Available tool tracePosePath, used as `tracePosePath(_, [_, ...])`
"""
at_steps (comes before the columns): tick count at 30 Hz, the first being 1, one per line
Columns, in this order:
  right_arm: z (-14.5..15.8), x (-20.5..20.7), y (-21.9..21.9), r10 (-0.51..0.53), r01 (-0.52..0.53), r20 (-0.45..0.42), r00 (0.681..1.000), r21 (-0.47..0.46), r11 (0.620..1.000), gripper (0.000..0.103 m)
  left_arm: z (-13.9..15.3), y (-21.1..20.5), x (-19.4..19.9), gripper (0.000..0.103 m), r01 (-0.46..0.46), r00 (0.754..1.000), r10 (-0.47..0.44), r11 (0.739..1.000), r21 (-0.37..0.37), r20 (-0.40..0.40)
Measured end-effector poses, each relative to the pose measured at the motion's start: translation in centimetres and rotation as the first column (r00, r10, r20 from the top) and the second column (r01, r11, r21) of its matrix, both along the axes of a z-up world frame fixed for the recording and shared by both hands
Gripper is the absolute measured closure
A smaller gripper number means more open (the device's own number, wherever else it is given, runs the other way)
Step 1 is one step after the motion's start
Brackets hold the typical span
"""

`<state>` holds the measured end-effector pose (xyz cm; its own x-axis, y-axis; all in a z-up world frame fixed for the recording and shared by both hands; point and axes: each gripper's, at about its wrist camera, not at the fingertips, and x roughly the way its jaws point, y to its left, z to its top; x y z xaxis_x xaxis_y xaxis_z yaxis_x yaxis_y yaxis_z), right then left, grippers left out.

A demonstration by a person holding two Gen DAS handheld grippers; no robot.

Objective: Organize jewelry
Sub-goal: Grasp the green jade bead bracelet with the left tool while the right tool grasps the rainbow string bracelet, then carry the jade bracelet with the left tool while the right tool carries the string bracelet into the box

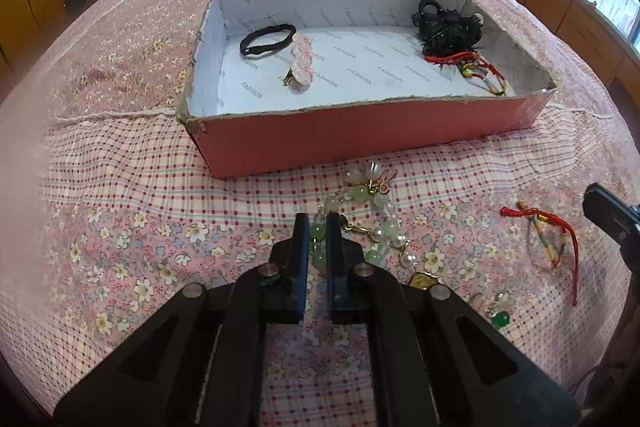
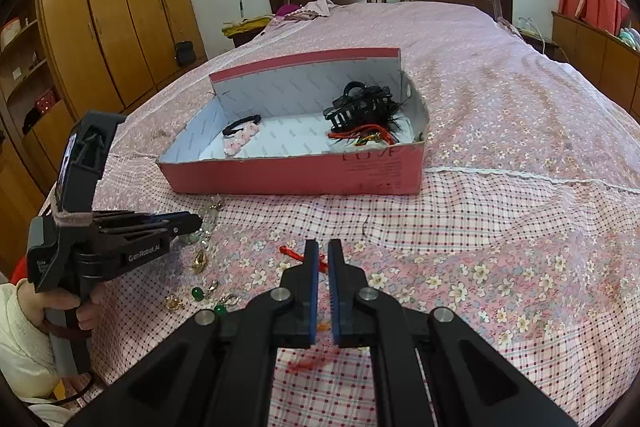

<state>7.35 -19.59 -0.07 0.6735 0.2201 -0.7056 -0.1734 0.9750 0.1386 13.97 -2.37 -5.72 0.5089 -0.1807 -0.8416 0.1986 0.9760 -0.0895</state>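
Closing on the bead bracelet (image 1: 372, 223) w/ the left gripper (image 1: 318, 227): a green bead sits btwn the pads, jaws nearly together, so it looks clenched on the strand. The bracelet lies on the bed just in front of the pink box's (image 1: 360, 135) near wall. Right gripper (image 2: 323, 255) is low over the red cord bracelet (image 2: 294, 254), which lies on the bed near the bed's front edge; the cord runs btwn its jaws, narrow gap, so I judge it gripping the cord, tho whether the pads truly pinch can't be told for sure.

To do this step well, prob: keep the pinch on the string btwn beads, not on a round bead that can squirt out; lift straight up till the gold charm end clears the bedspread, then carry over the near wall, which is ragged-edged and could snag a dangling loop. Same for the cord: lift slow, tassel trails.

Box contents: black hair tie (image 1: 267, 39) and pink hair clip (image 1: 301, 61) touching, toward the left wall; black claw clip/feathery piece (image 1: 448, 25) in the far right corner w/ a red multicolour cord (image 1: 476, 69) just in front. Middle of the floor is bare, good drop spot.

Still on the bed: green-stone earrings (image 2: 208, 297), small gold bits (image 2: 175, 303).
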Motion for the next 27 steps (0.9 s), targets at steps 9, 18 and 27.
tracePosePath(9, [0.1,0.0,-0.3,0.027,-0.027,-0.017,0.999,-0.002,1.000,0.097,2.6,0.5,-1.3,0.103,0.004,0.998,-0.001,0.999,-0.044,0.064])
tracePosePath(18, [-2.2,0.4,0.0,0.033,-0.037,-0.105,0.994,-0.034,0.999,0.081,4.7,1.4,-2.2,0.103,0.016,0.994,-0.009,0.998,-0.064,0.108])
tracePosePath(27, [-3.9,1.0,-0.4,0.016,-0.024,-0.143,0.990,-0.059,0.998,0.081,5.4,1.0,-2.5,0.103,0.028,0.993,-0.019,0.997,-0.075,0.117])
